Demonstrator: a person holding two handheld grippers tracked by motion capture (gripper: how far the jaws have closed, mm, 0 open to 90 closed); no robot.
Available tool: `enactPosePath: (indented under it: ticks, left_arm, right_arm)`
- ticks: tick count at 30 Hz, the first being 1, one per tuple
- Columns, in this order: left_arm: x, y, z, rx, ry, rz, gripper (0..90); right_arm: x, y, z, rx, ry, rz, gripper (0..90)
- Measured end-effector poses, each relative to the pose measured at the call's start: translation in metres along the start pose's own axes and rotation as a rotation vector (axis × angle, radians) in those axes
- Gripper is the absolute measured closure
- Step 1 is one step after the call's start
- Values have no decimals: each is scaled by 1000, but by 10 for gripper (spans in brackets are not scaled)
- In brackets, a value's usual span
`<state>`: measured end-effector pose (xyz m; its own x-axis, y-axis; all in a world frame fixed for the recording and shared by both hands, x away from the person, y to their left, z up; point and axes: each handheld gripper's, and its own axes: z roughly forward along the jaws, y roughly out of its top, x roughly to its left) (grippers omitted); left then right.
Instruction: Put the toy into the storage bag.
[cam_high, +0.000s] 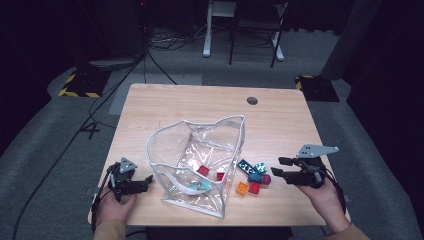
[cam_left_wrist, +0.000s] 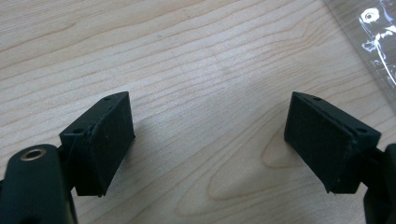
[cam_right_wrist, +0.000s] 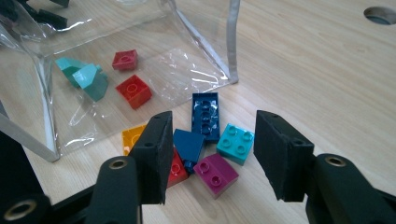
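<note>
Likely light, rigid, slick: small magenta two-stud plastic brick (cam_right_wrist: 215, 174) on wooden worktop (cam_right_wrist: 317, 79) w/ loose bricks beside clear plastic pouch (cam_high: 200, 150), between spread right gripper (cam_right_wrist: 210, 158), nothing pinched yet; best nipped across flat sides; left gripper (cam_left_wrist: 210, 140) spread, empty.

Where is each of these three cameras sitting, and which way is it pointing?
High view: above the person's side, looking forward and down on the table, clear bag and bricks; both hands and tongs show.
Left gripper view: rides the left tongs, looking along open jaws at bare wood and a bag edge.
Right gripper view: rides the right tongs, jaws apart above the loose bricks.
Shared: the high and right gripper views both show bag and bricks.
</note>
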<state>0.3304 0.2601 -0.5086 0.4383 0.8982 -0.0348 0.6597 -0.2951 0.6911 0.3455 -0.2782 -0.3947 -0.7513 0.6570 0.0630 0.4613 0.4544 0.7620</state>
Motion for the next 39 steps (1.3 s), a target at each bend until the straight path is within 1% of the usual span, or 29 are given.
enactPosePath:
  ticks: [3,6,10,12,15,18,20,23,25,30,32,34,36,39]
  left_arm:
    - [0,0,0,1,0,0,162]
    - [0,0,0,0,0,0,162]
    - [0,0,0,-2,3,-1,161]
    - [0,0,0,-2,4,-2,161]
    - [0,0,0,-2,4,-2,161]
    - [0,0,0,-2,4,-3,161]
    - [0,0,0,-2,4,-2,161]
    - [0,0,0,-2,4,-2,161]
    - [0,0,0,-2,4,-2,161]
    - [0,0,0,-2,4,-2,161]
    - [0,0,0,-2,4,-2,161]
    - [0,0,0,-2,4,-2,161]
    - [0,0,0,-2,4,-2,161]
    - [0,0,0,-2,4,-4,161]
  right_arm:
    - [2,-10,7,10,4,5,478]
    - [5,-21,18,36,8,3,478]
    - [7,-32,34,80,-22,-19,481]
    - [5,-37,43,102,-22,-13,483]
    - [3,-41,52,126,-42,-15,489]
    - [-1,-45,59,140,-38,-1,490]
    - [-2,-48,64,156,-40,-3,491]
    - [-3,-50,67,169,-49,-11,491]
    - [-6,-52,66,171,-63,-17,491]
    - [-21,-56,60,172,-92,11,493]
    - [-27,-58,58,177,-113,24,494]
    - [-31,-59,57,177,-124,39,494]
    - [-33,-59,56,170,-119,39,486]
    - [-31,-57,59,168,-108,16,475]
